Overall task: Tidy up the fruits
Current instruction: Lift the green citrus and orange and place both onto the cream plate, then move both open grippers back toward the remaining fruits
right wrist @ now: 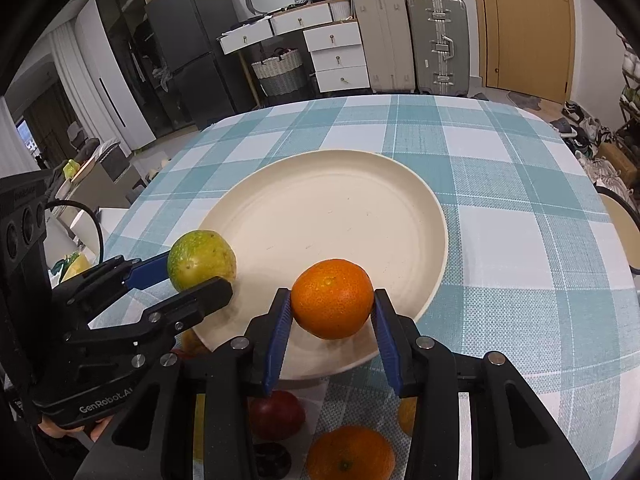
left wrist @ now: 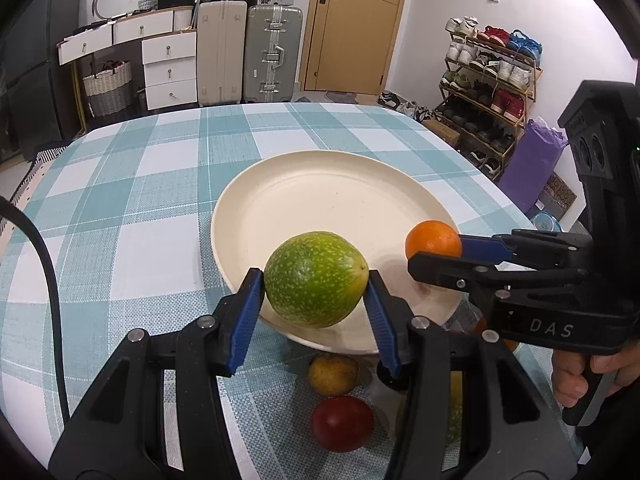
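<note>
My left gripper [left wrist: 316, 286] is shut on a green speckled fruit [left wrist: 316, 278] and holds it over the near rim of a cream plate [left wrist: 332, 200]. My right gripper [right wrist: 331, 302] is shut on an orange [right wrist: 331, 298] over the plate's [right wrist: 320, 220] near edge. In the left wrist view the right gripper [left wrist: 436, 250] holds the orange [left wrist: 433, 239] at the plate's right side. In the right wrist view the left gripper [right wrist: 196, 272] holds the green fruit [right wrist: 200, 258] at the plate's left side.
On the checked tablecloth [left wrist: 140, 208] below the grippers lie a yellow fruit [left wrist: 333, 374], a red fruit [left wrist: 342, 422], another orange [right wrist: 350, 454] and a dark fruit [right wrist: 272, 460]. Suitcases, drawers and a shoe rack [left wrist: 488, 92] stand beyond the table.
</note>
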Motion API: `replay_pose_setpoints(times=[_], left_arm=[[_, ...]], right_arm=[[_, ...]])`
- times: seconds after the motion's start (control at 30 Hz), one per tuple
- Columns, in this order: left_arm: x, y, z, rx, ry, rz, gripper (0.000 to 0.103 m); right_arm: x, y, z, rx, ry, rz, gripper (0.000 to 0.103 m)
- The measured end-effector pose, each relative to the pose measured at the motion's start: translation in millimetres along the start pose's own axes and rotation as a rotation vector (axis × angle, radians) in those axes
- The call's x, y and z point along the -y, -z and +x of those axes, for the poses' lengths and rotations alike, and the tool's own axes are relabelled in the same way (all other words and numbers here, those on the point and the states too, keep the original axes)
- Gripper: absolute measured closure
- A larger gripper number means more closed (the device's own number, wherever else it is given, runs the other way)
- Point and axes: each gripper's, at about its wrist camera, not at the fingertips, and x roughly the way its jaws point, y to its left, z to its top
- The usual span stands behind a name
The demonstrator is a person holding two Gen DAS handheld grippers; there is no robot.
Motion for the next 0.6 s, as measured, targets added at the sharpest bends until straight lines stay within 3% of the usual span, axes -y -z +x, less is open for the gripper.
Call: replay_pose_setpoints(times=[0.3, 0.37, 0.47, 0.6], left_arm=[[-2.6, -1.3, -13.8, 0.023, 0.02, -0.019, 0.054], [-4.2, 0.5, -21.5, 0.03, 0.014, -0.017, 0.053], [-5.2, 4.6, -34.9, 0.038, -0.015, -0.014, 0.035], [-5.8, 13.3, -59.2, 0.069, -0.026, -0.012, 0.021]], right_arm=[[4.1, 4.6, -21.2, 0.087, 0.043, 0.022, 0.044], [6.0, 9.1, -28.9, 0.104, 0.041, 0.032, 0.035], [4.5, 18.0, -40.2, 0.112, 0.026, 0.016, 0.018], [0.1, 33.8, -56.6, 0.139, 0.048, -0.016, 0.01]])
